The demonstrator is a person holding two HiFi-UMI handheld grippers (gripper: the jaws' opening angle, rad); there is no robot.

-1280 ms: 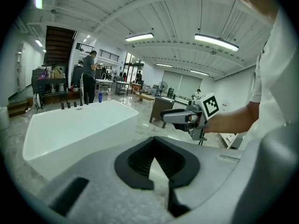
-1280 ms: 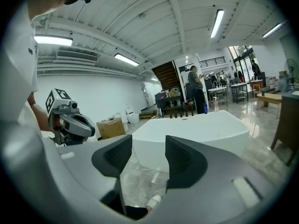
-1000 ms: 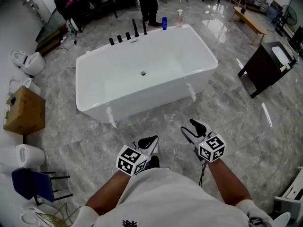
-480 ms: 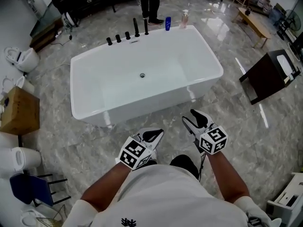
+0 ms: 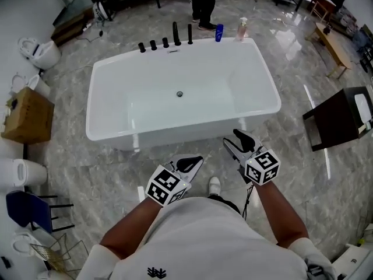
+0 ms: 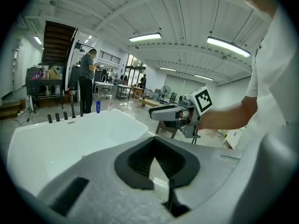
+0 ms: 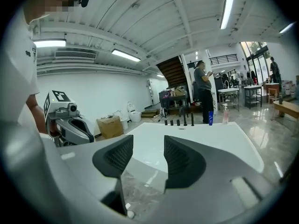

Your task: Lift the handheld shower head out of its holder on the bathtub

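**Both grippers short of the tub, shower head in its holder**

Seen from the head view: white bathtub (image 5: pixel 175 139) across centre frame, empty, drain (image 5: pixel 179 94) in its floor. Along its far rim, upper centre, a row of black fittings: three short knobs (image 5: pixel 153 45), then two tall black uprights (image 5: pixel 176 32). Handheld shower head one of that pair, seated on the rim; which one, cannot tell. Right of them on the same rim, a blue bottle (image 5: pixel 219 32) and a pump bottle (image 5: pixel 241 29).

Left gripper (image 5: pixel 198 160) low centre, outside the tub's near wall, well apart from the fittings. Jaws together at the tips, nothing between.

Right gripper (image 5: pixel 233 140) just right of it, also short of the near wall. Jaws wide apart, only tub and floor seen through the gap.

Person (image 5: pixel 204 4) standing beyond the far rim, top of frame. Cardboard box (image 5: pixel 26 115) at left edge
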